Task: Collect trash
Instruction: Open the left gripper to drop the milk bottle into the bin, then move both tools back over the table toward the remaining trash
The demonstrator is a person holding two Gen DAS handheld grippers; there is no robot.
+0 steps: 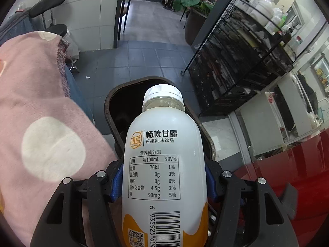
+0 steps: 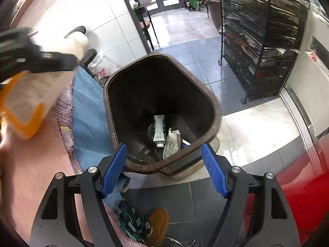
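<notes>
My left gripper is shut on a white plastic drink bottle with a white cap and an orange-and-white label. It holds the bottle above the pink cloth, cap pointing toward the brown trash bin. The same bottle shows blurred at the left of the right wrist view. My right gripper is open and empty just above the near rim of the bin. Inside the bin lie a white tube and crumpled paper.
A pink dotted cloth over a blue cover lies left of the bin. A black wire rack on wheels stands at the right. A red surface is at the lower right. A brown shoe is below.
</notes>
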